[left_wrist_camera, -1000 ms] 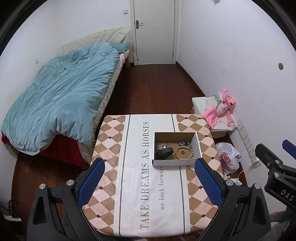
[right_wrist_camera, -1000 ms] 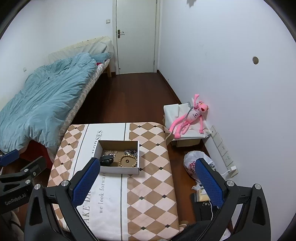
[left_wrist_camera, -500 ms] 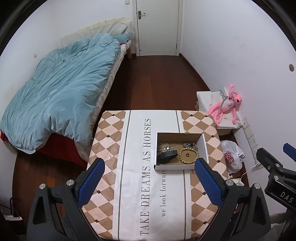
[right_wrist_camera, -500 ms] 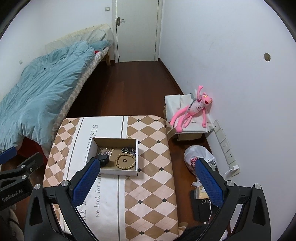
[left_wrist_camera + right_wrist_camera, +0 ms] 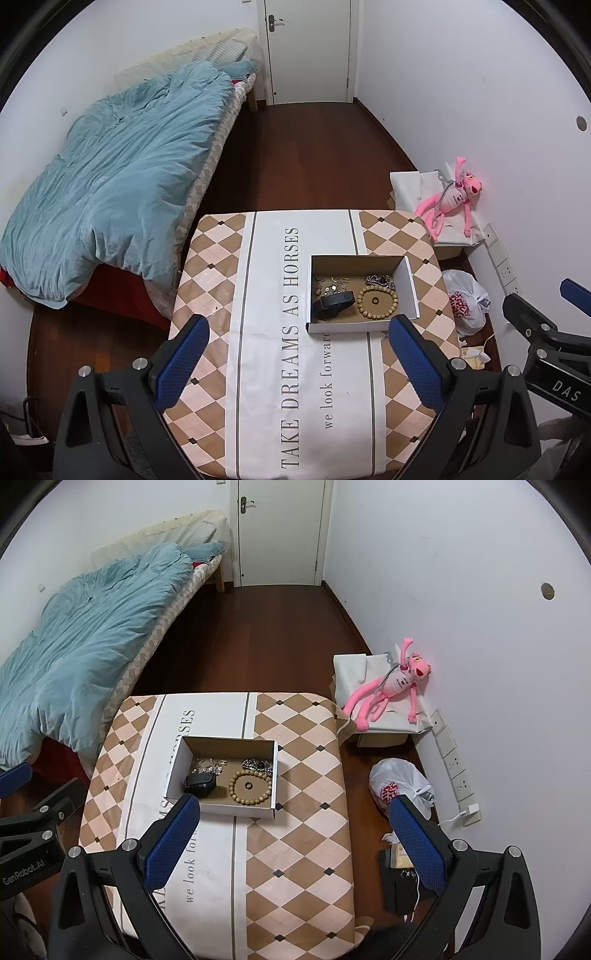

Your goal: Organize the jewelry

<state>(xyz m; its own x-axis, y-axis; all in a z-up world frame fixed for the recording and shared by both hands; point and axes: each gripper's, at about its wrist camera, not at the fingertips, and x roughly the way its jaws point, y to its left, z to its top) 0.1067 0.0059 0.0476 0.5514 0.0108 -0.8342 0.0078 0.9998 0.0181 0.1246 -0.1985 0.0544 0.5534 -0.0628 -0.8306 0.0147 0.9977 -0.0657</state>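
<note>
On the diamond-patterned cloth-covered surface sits an open white cardboard box holding a wooden bead bracelet, a black band-like item, a silver chain and small metal pieces. Left gripper and right gripper hover above the surface, fingers spread wide, empty.
</note>
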